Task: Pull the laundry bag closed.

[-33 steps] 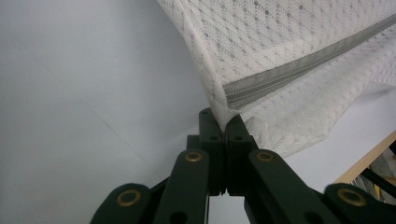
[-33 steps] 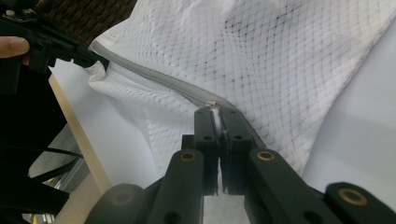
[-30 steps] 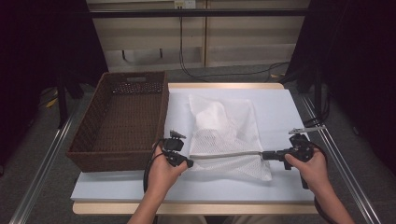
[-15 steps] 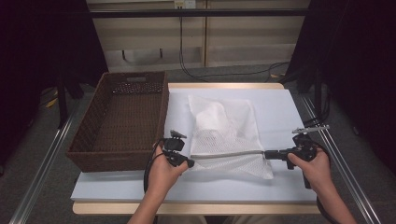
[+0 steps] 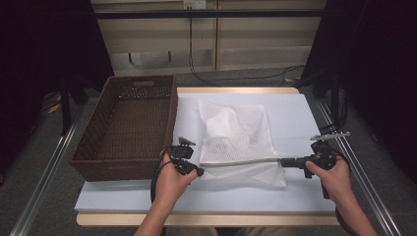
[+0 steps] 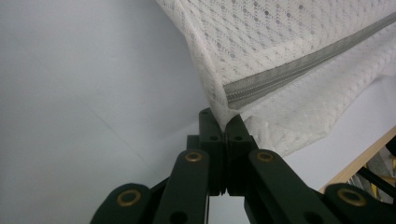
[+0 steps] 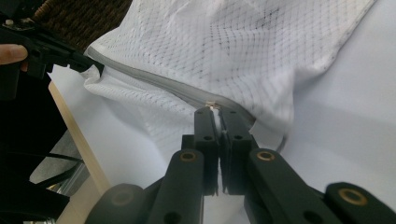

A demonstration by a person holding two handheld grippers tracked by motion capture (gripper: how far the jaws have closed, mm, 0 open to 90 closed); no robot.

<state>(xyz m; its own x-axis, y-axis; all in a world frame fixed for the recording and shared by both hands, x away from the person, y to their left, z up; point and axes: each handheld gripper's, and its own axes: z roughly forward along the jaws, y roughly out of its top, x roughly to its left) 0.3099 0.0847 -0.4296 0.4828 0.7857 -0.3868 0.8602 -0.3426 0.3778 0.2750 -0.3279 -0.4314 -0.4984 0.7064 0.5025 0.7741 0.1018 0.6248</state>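
One camera looks down from high up at the whole worktop (image 5: 295,118). Two more ride on the grippers, very close. All three see the white mesh bag (image 5: 236,142) (image 6: 289,51) (image 7: 224,51).

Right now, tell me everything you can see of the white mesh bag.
The white mesh bag lies flat on the white table, right of the wicker basket. It looks like soft netted fabric with something white and folded inside. A grey zipper runs across its near end, pulled taut. The left tongs are shut on the fabric at the zipper's end; the right tongs are shut at the zipper pull.
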